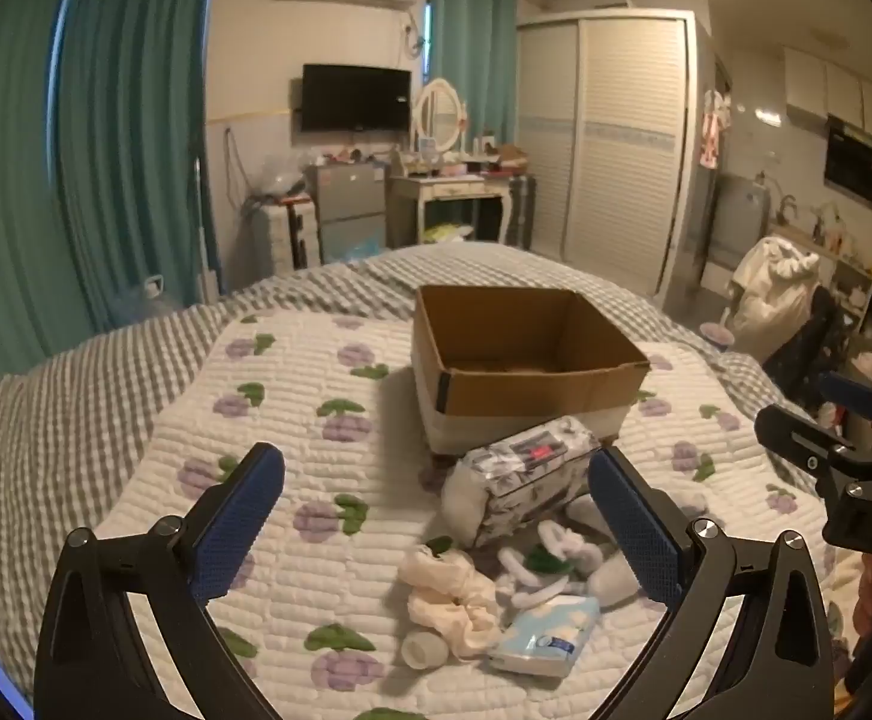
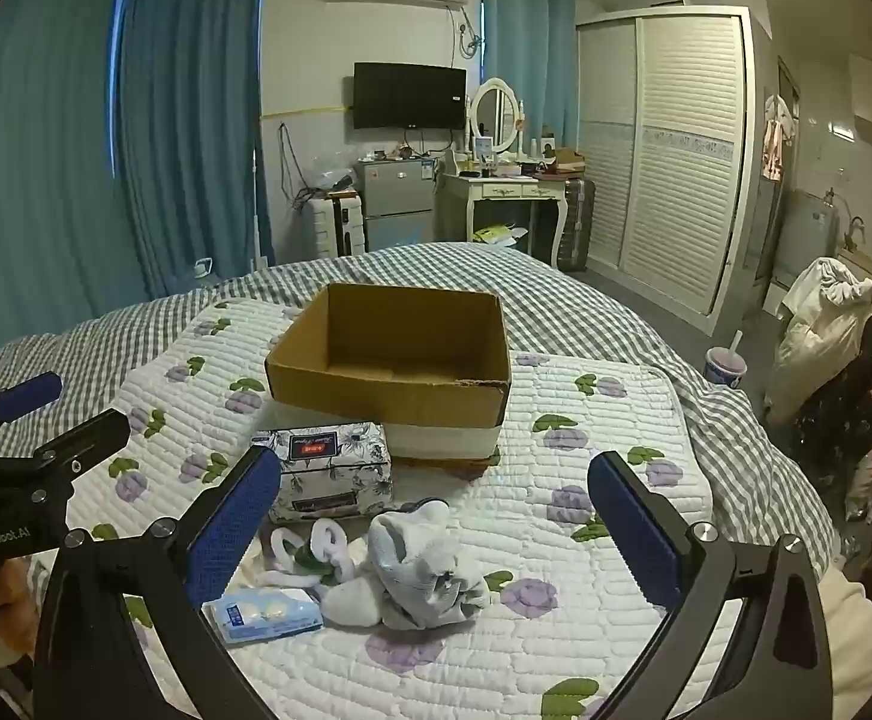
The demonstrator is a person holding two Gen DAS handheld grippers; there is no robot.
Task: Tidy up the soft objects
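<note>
An empty cardboard box [image 1: 526, 354] [image 2: 394, 354] stands on a quilted flower-print pad [image 1: 292, 420] [image 2: 586, 480] on the bed. In front of it lie a floral tissue pack [image 1: 520, 474] [image 2: 331, 471], a small blue tissue packet [image 1: 547, 636] [image 2: 262, 612], a cream scrunchie [image 1: 454, 594], white socks [image 2: 424, 564] [image 1: 607, 576] and a white looped band [image 2: 322, 546] [image 1: 541, 564]. My left gripper [image 1: 436, 516] is open and empty, above the pad just left of the pile. My right gripper [image 2: 436, 516] is open and empty, over the socks.
The pad lies on a grey checked bedcover [image 1: 46, 396] [image 2: 616, 312]. A purple drink cup with a straw [image 2: 725, 366] stands at the bed's right edge. Beyond are curtains, a fridge, a dressing table [image 2: 508, 192], a wardrobe and a laden chair [image 2: 826, 324].
</note>
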